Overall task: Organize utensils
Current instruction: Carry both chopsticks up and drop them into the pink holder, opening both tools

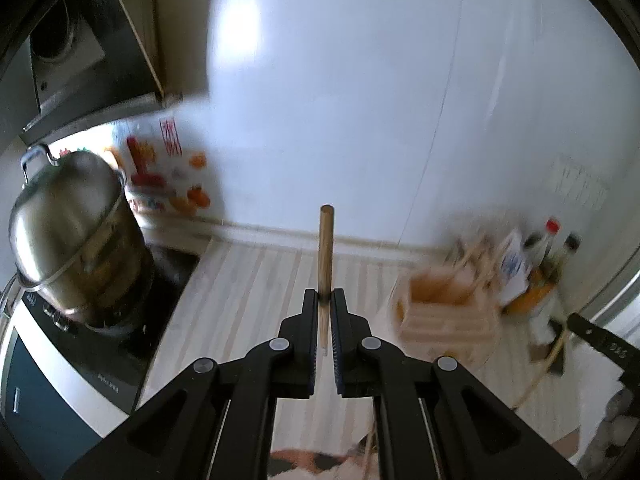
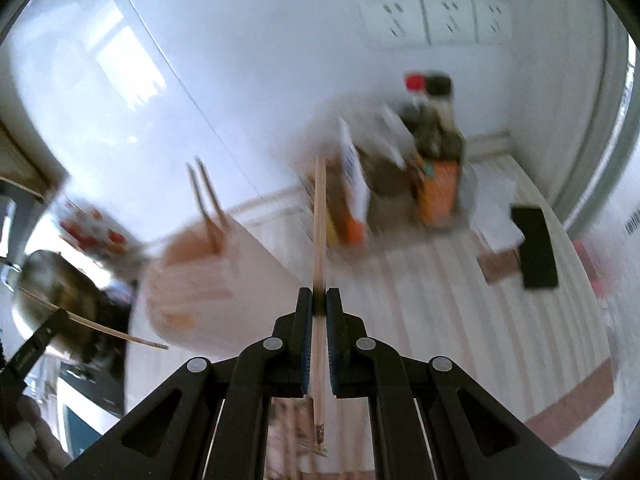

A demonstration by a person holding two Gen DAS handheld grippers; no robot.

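My left gripper (image 1: 325, 298) is shut on a wooden chopstick (image 1: 325, 248) that points forward above the striped counter. A slatted wooden utensil holder (image 1: 444, 312) stands to its right, blurred, with sticks in it. My right gripper (image 2: 319, 298) is shut on another wooden chopstick (image 2: 320, 216). In the right wrist view the utensil holder (image 2: 192, 280) is to the left and holds two chopsticks (image 2: 208, 204). The left gripper (image 2: 38, 344) with its chopstick (image 2: 116, 334) shows at the left edge there; the right gripper (image 1: 600, 340) shows at the right edge of the left wrist view.
A steel pot with lid (image 1: 76, 232) sits on a black cooktop (image 1: 120, 344) at the left. Sauce bottles and packets (image 2: 428, 160) crowd the back right corner by the wall. A black rectangular object (image 2: 534, 248) lies on the counter at the right.
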